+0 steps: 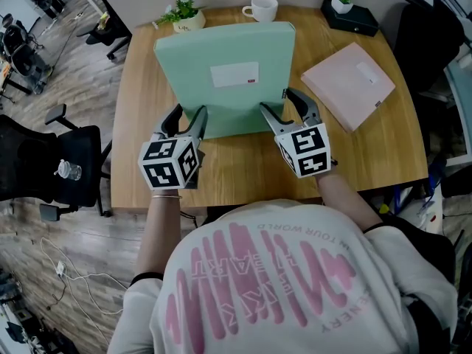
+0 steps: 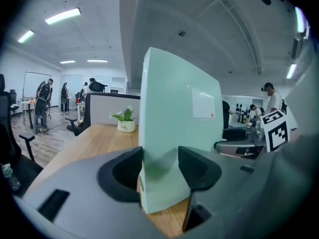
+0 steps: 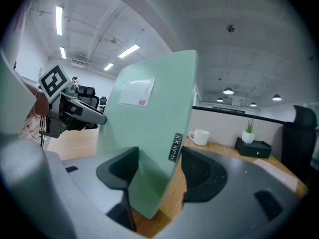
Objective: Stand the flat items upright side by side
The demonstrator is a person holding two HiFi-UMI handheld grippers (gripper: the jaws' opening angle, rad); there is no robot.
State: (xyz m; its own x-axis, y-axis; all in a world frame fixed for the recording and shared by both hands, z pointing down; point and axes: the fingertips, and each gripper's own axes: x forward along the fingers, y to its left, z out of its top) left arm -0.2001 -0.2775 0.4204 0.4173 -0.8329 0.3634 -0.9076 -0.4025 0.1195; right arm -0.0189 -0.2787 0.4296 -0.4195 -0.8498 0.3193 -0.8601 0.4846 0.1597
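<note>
A mint-green folder (image 1: 228,80) with a white label stands on its long edge at the table's middle, its face toward me. My left gripper (image 1: 189,116) is shut on its lower left corner, and in the left gripper view the pads press both sides of the green folder (image 2: 174,113). My right gripper (image 1: 284,105) is shut on the lower right corner, by the spine of the green folder (image 3: 144,128). A pink folder (image 1: 348,85) lies flat on the table to the right, apart from both grippers.
Along the wooden table's (image 1: 147,109) far edge stand a potted plant (image 1: 184,13), a white cup (image 1: 262,8) and a black box (image 1: 350,15) with a small plant. A black office chair (image 1: 66,168) stands at the left.
</note>
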